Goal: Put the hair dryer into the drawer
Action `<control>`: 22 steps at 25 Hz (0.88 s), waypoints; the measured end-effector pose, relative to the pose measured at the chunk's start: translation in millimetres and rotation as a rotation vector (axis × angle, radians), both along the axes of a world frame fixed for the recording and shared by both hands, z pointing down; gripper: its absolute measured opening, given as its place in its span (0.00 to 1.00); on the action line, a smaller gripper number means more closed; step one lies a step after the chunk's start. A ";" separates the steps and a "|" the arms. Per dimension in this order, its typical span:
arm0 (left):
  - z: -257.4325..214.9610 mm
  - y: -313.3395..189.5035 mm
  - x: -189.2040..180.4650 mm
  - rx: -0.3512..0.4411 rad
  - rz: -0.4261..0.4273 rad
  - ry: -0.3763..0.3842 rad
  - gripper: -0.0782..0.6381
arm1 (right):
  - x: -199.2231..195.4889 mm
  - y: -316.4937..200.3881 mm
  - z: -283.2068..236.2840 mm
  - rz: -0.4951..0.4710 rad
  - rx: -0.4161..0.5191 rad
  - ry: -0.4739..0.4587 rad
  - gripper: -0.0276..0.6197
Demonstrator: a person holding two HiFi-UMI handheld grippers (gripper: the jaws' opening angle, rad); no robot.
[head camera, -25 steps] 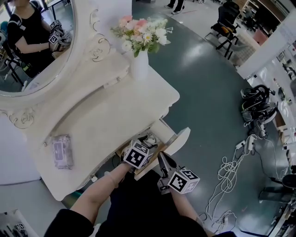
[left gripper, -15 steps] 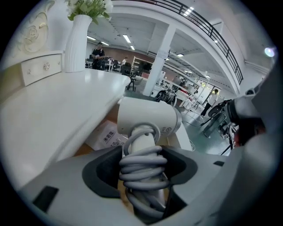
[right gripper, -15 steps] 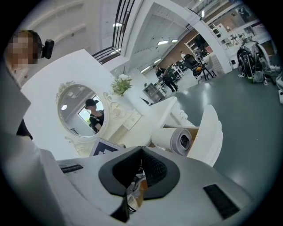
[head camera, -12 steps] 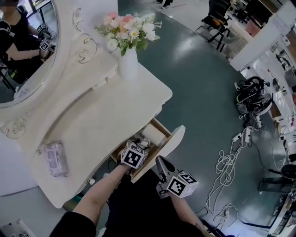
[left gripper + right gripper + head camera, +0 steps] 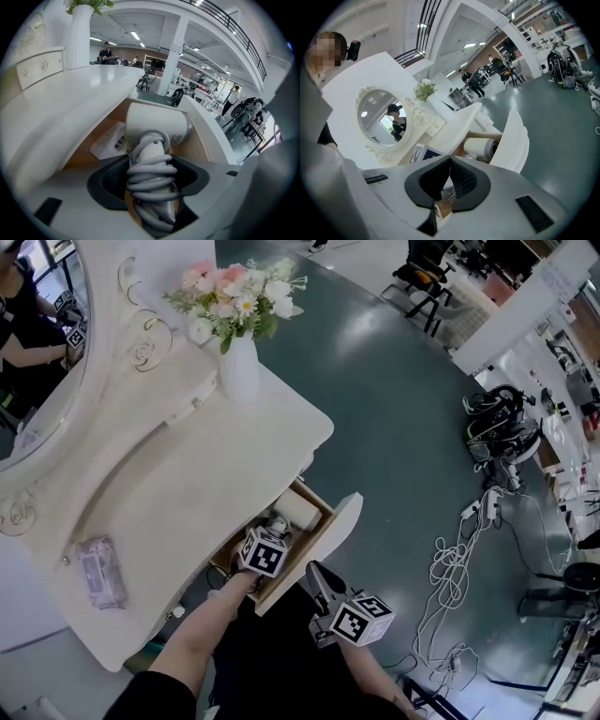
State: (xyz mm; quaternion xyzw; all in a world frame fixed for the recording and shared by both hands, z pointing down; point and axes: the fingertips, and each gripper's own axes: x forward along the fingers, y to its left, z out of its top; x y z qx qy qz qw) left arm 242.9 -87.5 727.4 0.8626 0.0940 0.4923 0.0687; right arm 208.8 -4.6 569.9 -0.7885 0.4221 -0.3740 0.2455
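Hair dryer [image 5: 157, 124], clamped by its cord-wrapped handle in the left hand-held gripper [image 5: 151, 177], could jut above the drawer [image 5: 328, 535] if released tilted; right hand-held gripper [image 5: 450, 158] closed, empty.

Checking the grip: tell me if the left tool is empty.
No, the left tool clamps the hair dryer by its cord-wrapped handle.

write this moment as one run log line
left claw: shut on hair dryer handle | dryer body: inside open drawer | right claw: shut, empty | stage: not yet released
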 end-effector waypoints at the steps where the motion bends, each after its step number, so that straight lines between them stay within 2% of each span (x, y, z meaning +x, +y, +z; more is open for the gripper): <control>1: 3.4 -1.8 -0.1 0.010 -0.009 -0.005 0.49 | -0.1 0.5 0.6 -0.001 -0.001 -0.002 0.08; 5: 14.7 -8.8 -3.6 0.027 -0.047 -0.025 0.49 | 0.8 0.9 1.7 -0.007 -0.004 -0.003 0.08; 10: 22.1 -11.0 -5.3 0.053 -0.050 -0.011 0.49 | 2.6 0.1 3.8 -0.018 -0.007 -0.005 0.08; 17: 35.2 -8.2 -9.5 0.063 -0.082 -0.052 0.49 | 0.2 -2.7 3.3 -0.028 -0.001 -0.012 0.08; 22: 36.4 -7.2 -9.1 0.067 -0.068 -0.062 0.50 | -0.7 -3.1 2.9 -0.032 0.002 -0.012 0.08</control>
